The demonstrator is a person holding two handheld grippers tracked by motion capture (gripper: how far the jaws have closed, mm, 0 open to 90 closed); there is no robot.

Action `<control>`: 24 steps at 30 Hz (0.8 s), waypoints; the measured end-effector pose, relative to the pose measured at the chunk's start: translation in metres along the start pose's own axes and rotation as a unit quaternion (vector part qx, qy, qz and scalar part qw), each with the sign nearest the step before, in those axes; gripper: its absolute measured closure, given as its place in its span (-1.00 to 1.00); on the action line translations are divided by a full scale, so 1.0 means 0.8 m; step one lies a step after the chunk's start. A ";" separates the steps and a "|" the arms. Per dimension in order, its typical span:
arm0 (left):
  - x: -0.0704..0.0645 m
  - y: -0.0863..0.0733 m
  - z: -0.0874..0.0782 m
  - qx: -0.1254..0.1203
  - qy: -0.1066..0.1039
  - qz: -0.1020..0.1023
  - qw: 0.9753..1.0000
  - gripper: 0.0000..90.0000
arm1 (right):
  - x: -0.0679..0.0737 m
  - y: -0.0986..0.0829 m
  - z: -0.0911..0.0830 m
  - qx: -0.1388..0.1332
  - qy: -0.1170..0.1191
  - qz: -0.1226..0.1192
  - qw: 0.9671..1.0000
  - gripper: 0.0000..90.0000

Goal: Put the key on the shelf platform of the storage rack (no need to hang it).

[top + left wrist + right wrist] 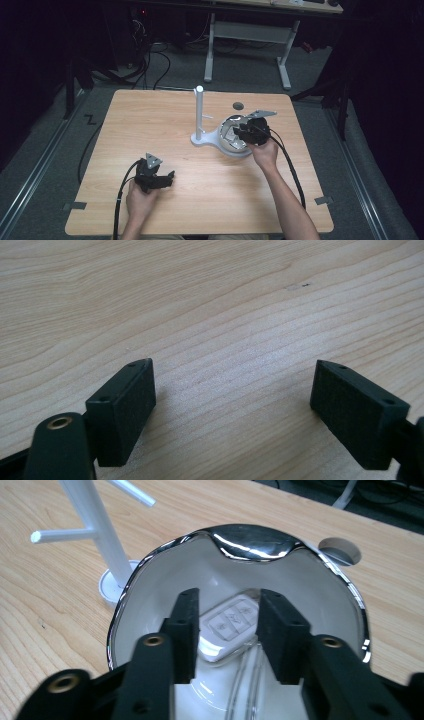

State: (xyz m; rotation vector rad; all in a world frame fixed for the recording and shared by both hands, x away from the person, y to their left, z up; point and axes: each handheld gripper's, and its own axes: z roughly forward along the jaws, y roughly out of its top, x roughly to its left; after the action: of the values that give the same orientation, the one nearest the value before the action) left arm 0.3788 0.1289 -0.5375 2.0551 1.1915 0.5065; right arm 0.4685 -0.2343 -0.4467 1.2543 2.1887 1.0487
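Left hand-held gripper (167,178) sits low over bare wooden worktop (150,125) at the near-left, jaws spread wide, nothing between them. Right hand-held gripper (227,625) reaches into a white bowl with chrome rim (240,540), jaws partly spread either side of a white key fob (227,625) on the bowl floor; contact unclear. White peg stand (199,112) just beside the bowl.

A white key fob (231,625) with three buttons lies flat inside a white, chrome-rimmed bowl (150,575). The bowl stands beside a white pegged stand (199,116) mid-table.
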 end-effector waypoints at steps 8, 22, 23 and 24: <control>0.000 0.000 0.000 0.000 0.000 0.000 1.000 -0.58 | -0.009 -0.017 -0.024 -0.016 -0.011 0.010 1.000 0.19; 0.000 0.000 0.000 0.000 0.000 0.000 1.000 -0.58 | -0.022 -0.028 -0.062 -0.031 -0.015 0.038 0.999 0.16; 0.000 0.000 0.000 0.000 0.000 0.000 1.000 -0.58 | -0.022 -0.028 -0.063 -0.029 -0.017 0.039 0.999 0.13; 0.000 0.000 0.000 0.000 0.000 0.000 1.000 -0.58 | -0.023 -0.029 -0.065 -0.030 -0.018 0.039 0.999 0.12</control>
State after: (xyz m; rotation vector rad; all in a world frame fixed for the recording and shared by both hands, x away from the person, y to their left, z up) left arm 0.3789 0.1289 -0.5375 2.0557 1.1912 0.5075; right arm 0.4308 -0.2783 -0.4321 1.3301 2.0808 1.1066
